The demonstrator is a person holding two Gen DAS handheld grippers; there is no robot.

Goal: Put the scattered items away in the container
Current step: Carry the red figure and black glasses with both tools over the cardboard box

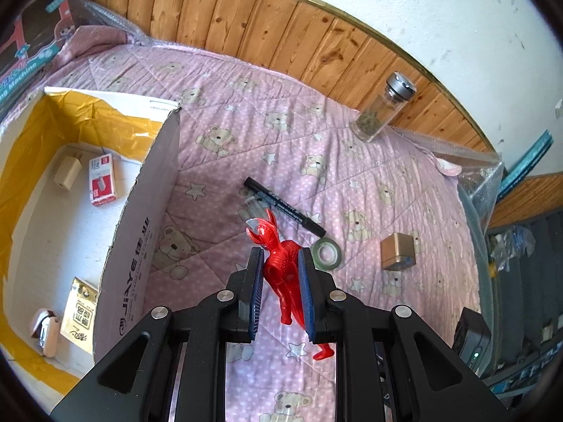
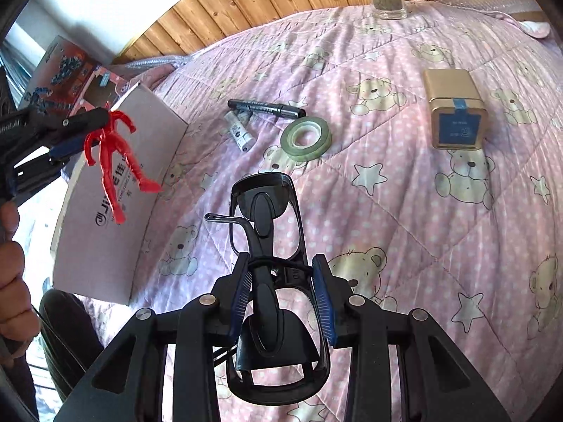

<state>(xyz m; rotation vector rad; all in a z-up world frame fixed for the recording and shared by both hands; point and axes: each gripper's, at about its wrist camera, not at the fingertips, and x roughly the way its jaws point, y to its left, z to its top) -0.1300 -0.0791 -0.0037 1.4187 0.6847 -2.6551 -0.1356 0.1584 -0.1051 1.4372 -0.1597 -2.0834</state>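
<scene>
Right gripper (image 2: 281, 281) clamped on folded black glasses (image 2: 267, 232) above the pink bear-print quilt (image 2: 404, 211).
At left, the left gripper (image 2: 75, 130) holds a red figure (image 2: 112, 151) before the cardboard box (image 2: 116, 218); marker (image 2: 265, 108), tape roll (image 2: 306, 137) and gold tin (image 2: 455, 109) lie beyond.

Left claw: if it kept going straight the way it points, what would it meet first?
Probably the black marker, which lies on the quilt just beyond the red figure the left claw holds; depth is unclear.
</scene>
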